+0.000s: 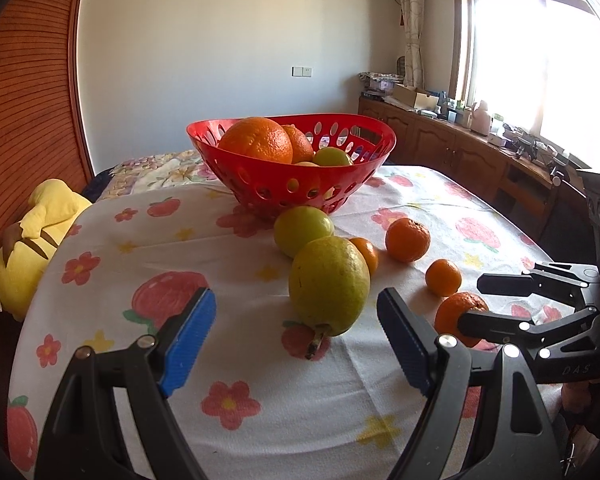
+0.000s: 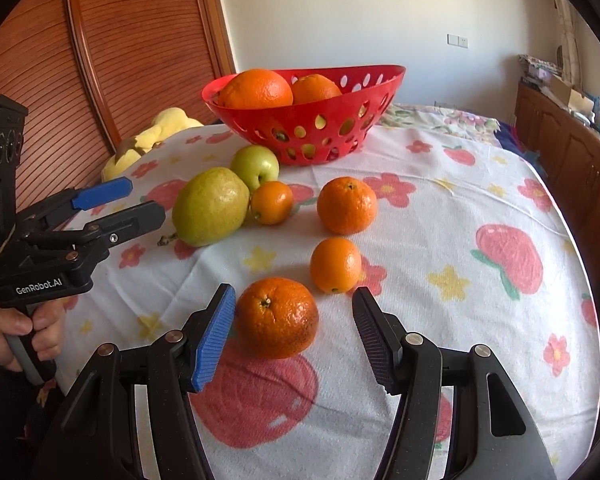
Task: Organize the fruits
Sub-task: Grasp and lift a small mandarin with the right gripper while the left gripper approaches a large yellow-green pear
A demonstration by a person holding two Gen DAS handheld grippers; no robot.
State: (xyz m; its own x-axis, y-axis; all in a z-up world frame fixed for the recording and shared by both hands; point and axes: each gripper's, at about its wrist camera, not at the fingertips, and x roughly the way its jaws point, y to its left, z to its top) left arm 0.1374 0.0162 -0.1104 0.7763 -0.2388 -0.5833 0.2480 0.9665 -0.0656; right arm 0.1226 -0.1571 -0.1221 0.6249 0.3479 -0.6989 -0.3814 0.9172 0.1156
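A table (image 2: 440,216) under a floral cloth is filling the room's middle, with a red basket (image 2: 300,120) sitting at its far side and holding two oranges (image 2: 256,88) plus greenish fruit seen through the holes. Near the basket, a green pear (image 1: 329,285) is lying on the cloth with its stem pointing near, touching an apple (image 1: 302,230) just beyond it and a small mandarin (image 2: 271,202) on its right. Three more mandarins are lying in a line toward the near right; the nearest one (image 2: 276,317) is sitting between the pads of the right gripper (image 2: 295,334), whose jaws are standing apart, the blue left pad just beside the peel, the right pad clear of it. The left gripper (image 1: 296,338) is hanging wide open just short of the pear, gripping nothing. A hand (image 2: 18,328) is holding its handle at the near left. A yellow plush (image 1: 32,240) is slumping off the table's left edge.
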